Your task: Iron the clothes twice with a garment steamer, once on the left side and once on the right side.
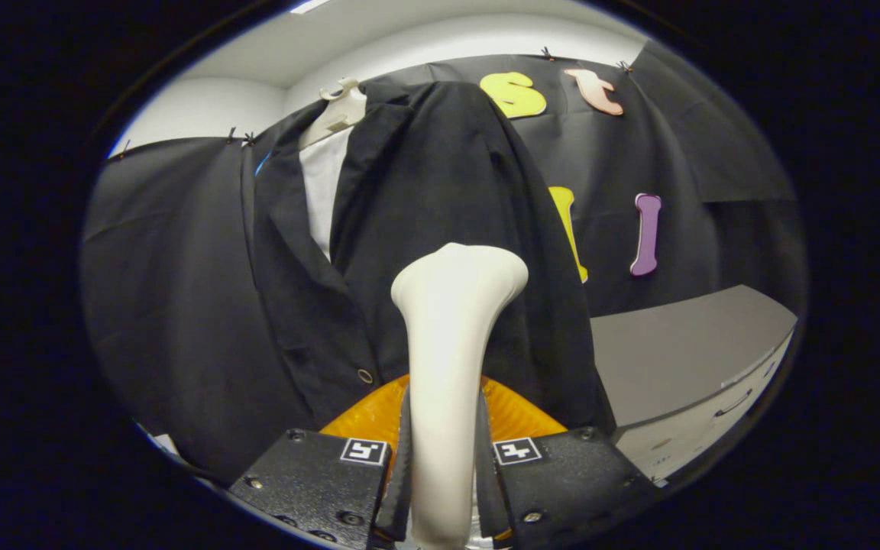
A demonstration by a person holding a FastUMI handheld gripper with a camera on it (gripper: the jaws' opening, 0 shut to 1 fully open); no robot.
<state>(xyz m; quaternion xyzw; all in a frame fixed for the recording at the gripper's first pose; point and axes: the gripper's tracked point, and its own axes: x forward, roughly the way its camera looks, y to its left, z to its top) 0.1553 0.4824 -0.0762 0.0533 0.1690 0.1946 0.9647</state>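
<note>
One garment steamer (451, 359) sits clamped between the two fingers (402, 458) of the one gripper (444, 473). One black jacket (425, 198) hangs on one hanger (341, 111), over one white shirt (323, 187). One cabinet (684, 382)

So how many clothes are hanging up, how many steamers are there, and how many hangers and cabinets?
Clothes: 2, a black jacket over a white shirt
Garment steamer: 1, white, gripped between the gripper fingers, just in front of the jacket
Hanger: 1, pale, at the collar
Cabinet: 1, grey, beside the jacket
Total: 5
</note>
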